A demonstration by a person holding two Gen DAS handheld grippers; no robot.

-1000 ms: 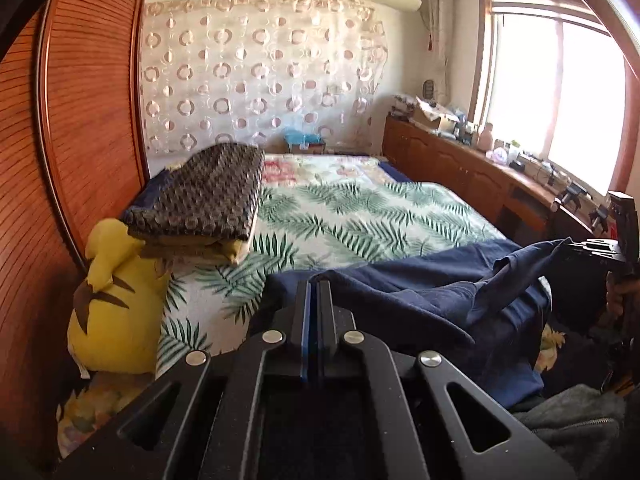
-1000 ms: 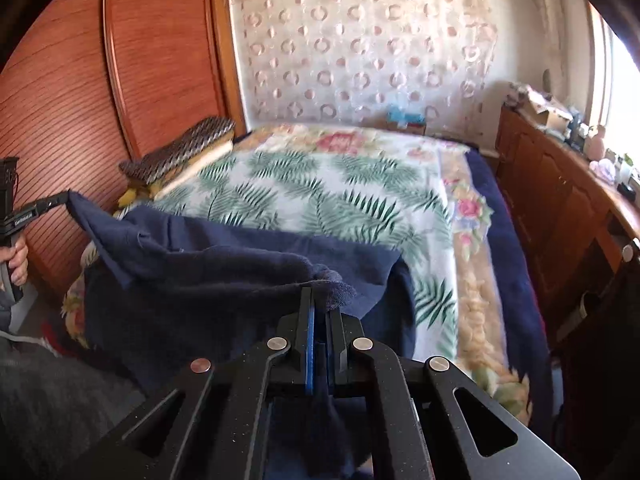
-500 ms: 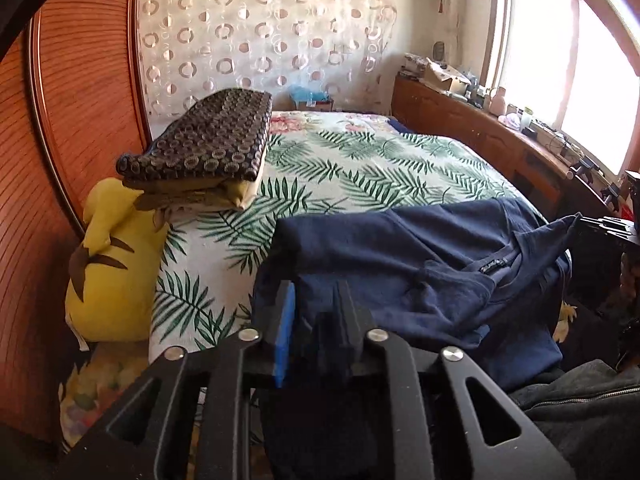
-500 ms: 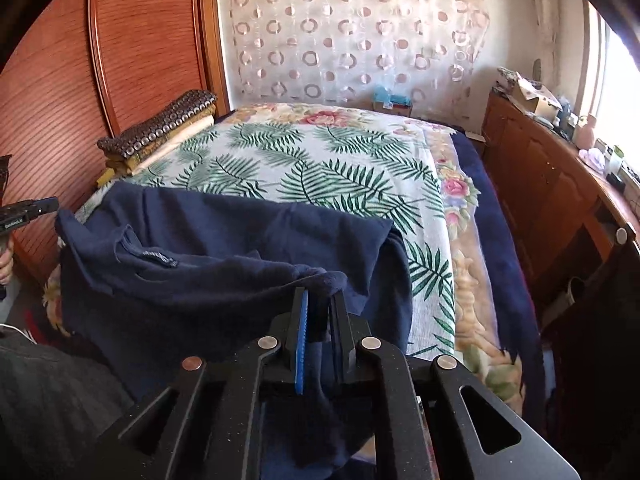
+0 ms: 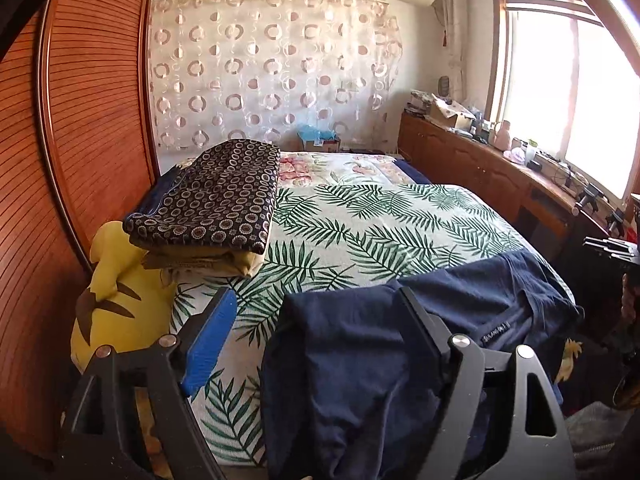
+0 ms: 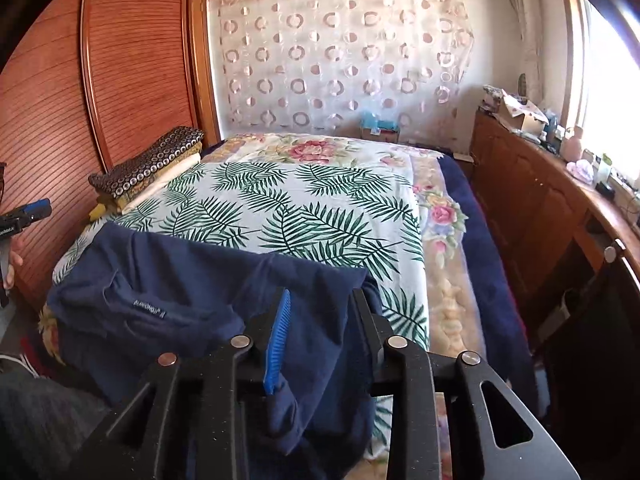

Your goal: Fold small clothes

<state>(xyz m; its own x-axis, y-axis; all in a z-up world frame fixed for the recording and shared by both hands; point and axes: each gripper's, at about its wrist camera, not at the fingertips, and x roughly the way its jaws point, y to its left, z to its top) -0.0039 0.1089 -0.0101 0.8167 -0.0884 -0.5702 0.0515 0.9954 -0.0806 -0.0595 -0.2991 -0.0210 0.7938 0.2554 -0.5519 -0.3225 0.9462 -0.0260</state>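
both black two-finger grippers, left and right, are opening off soft, limp navy cotton t-shirt at lower frame; regrip its hem corners.

A small white printed label sits on the navy garment, left of the right gripper's jaws; lettering too small to read.

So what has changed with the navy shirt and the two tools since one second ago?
Both tools have let go. The left tool and right tool, earlier clamped on the raised navy shirt, are opening, with cloth between their fingers. The shirt has dropped and now lies spread on the near edge of the bed. The folded stack and yellow plush toy stayed put.
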